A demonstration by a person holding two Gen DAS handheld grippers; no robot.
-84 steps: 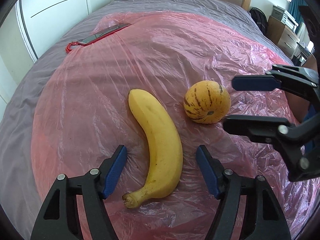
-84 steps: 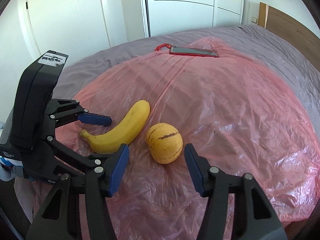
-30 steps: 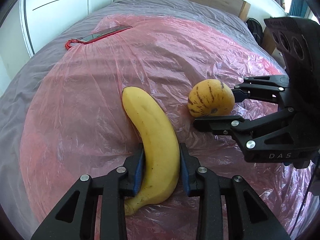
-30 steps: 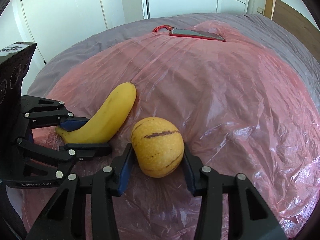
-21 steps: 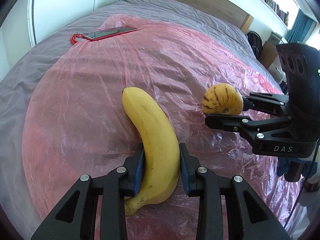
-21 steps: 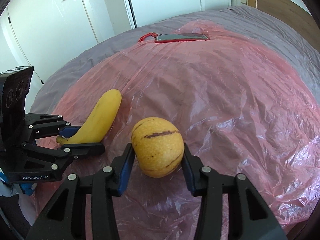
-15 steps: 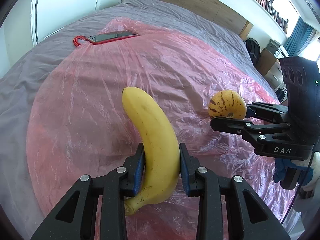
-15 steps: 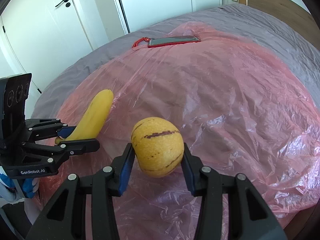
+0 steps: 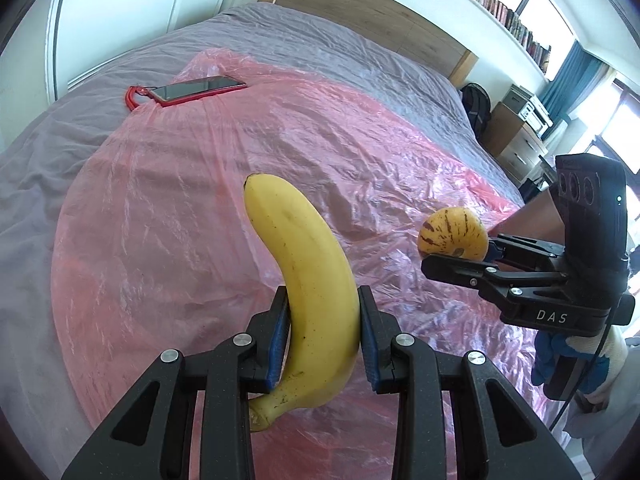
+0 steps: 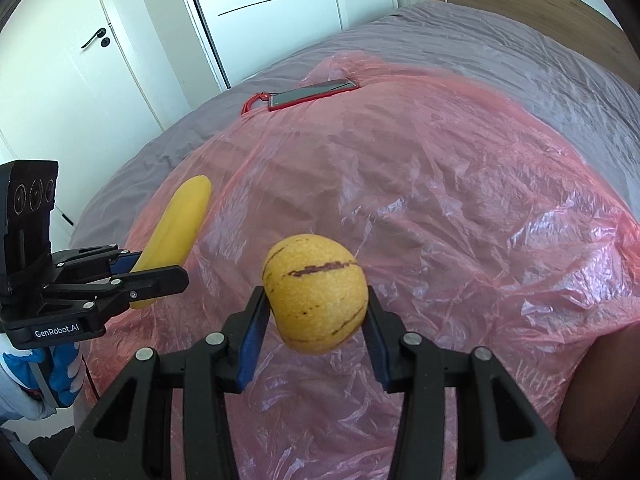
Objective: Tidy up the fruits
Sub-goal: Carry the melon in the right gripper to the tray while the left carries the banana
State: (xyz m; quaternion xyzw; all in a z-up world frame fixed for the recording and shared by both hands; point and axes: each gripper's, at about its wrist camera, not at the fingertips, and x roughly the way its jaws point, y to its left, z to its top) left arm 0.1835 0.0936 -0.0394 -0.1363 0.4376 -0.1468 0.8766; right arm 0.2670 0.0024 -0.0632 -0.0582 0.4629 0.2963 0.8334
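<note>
My left gripper [image 9: 322, 332] is shut on a yellow banana [image 9: 308, 272] and holds it in the air above the pink plastic sheet [image 9: 168, 208]. My right gripper [image 10: 316, 316] is shut on a round yellow fruit with dark stripes [image 10: 316, 292], also lifted off the sheet. In the left wrist view the right gripper [image 9: 460, 256] holds the striped fruit [image 9: 452, 232] at the right. In the right wrist view the left gripper [image 10: 156, 268] holds the banana [image 10: 176, 228] at the left.
The pink sheet covers a grey bed [image 10: 500, 52]. A red-cased phone [image 9: 192, 90] with a red loop lies at the sheet's far edge; it also shows in the right wrist view [image 10: 312, 94]. White wardrobe doors [image 10: 280, 8] and a wooden headboard [image 9: 360, 12] stand beyond the bed.
Both grippers closed on their fruits and lifted them off the sheet. Since half a second ago both fruits have risen higher and the two grippers have drawn further apart.
</note>
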